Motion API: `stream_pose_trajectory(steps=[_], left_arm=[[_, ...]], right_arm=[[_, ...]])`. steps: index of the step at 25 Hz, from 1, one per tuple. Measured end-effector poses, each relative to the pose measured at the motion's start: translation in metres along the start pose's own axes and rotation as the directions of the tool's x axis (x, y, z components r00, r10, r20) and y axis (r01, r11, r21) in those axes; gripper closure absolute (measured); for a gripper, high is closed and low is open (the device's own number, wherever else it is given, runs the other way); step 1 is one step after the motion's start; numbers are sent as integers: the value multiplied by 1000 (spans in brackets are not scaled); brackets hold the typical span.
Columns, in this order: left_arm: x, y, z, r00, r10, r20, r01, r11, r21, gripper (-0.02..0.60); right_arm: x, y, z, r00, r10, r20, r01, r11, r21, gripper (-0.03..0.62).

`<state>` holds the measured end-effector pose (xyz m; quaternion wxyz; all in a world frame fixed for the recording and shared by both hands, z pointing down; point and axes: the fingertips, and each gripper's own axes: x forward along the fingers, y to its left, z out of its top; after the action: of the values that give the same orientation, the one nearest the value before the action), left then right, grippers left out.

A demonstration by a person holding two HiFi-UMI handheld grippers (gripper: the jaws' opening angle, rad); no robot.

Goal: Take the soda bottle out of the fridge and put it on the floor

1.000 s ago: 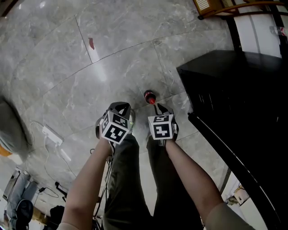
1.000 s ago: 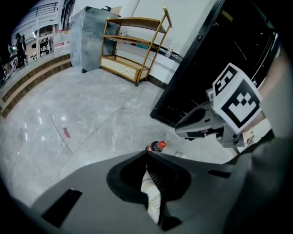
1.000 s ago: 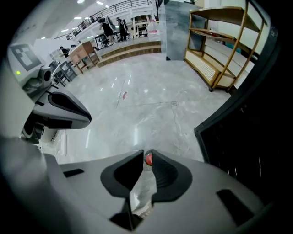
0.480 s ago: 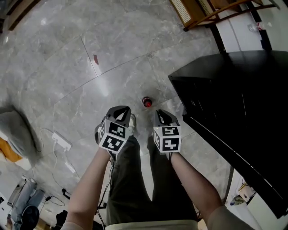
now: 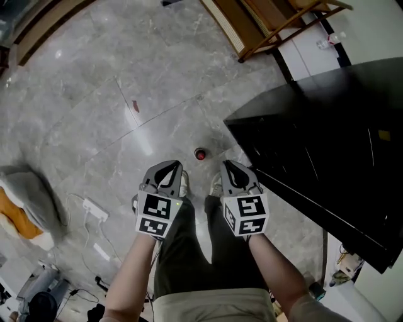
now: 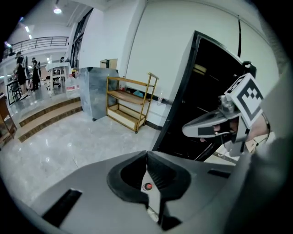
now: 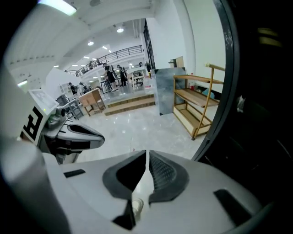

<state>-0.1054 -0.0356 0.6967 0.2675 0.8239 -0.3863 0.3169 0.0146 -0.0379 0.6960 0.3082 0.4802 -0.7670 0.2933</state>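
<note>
- Head view: looks steeply down on a soda bottle (image 5: 200, 154) with a red cap, upright on the grey marble floor (image 5: 94, 94).
- Finds the bottle at 12 o'clock from the gap between the two grippers, near them but touched by neither.
- Shows the left gripper (image 5: 169, 165) and the right gripper (image 5: 228, 163) side by side above the person's dark trousers (image 5: 189, 251), both pointing toward 12 o'clock, marker cubes facing the camera.
- Places the black fridge (image 5: 327, 126) at 3 o'clock of the bottle, a wooden rack (image 5: 264, 19) at 1 o'clock, and a white power strip (image 5: 94, 209) with its cable at 8 o'clock.
- Left gripper view: shows its fingers (image 6: 162, 176) pressed together at the tips and pinching nothing.
- Catches the bottle's red cap far below, as a small dot through the slit lower down.
- Has the right gripper at 2 o'clock in front of the dark fridge, and the wooden rack against the white wall at 11 o'clock.
- Right gripper view: shows its fingers (image 7: 165, 176) all but meeting, only a thin slit between them, having just been closing with nothing between.
- Has the left gripper at 9 o'clock, the rack at 2 o'clock and the fridge filling the 3 o'clock side.
</note>
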Motion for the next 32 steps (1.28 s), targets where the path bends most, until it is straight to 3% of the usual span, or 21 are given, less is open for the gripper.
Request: stream_pose_trajectory(steps=[7, 11, 17, 21, 27, 32], left_arm=[[-81, -17, 87, 993, 47, 104, -45, 999, -29, 575], [-125, -29, 137, 981, 80, 177, -87, 996, 34, 575], [-185, -59, 217, 955, 56, 292, -91, 990, 107, 575], [-233, -84, 269, 917, -17, 398, -14, 997, 75, 575], [-305, -113, 329, 858, -47, 512, -34, 989, 147, 575], [-355, -136, 352, 824, -61, 563, -60, 979, 193, 575]], right_arm=[[-90, 17, 98, 989, 85, 118, -75, 994, -83, 586], [-137, 27, 150, 970, 139, 199, -125, 989, -81, 589], [-216, 38, 226, 928, 159, 337, -103, 978, -180, 589], [-269, 49, 263, 894, 188, 407, -107, 971, -213, 589], [-343, 59, 302, 856, 198, 477, -46, 949, -311, 589], [-404, 66, 334, 800, 197, 567, 11, 940, -341, 589]])
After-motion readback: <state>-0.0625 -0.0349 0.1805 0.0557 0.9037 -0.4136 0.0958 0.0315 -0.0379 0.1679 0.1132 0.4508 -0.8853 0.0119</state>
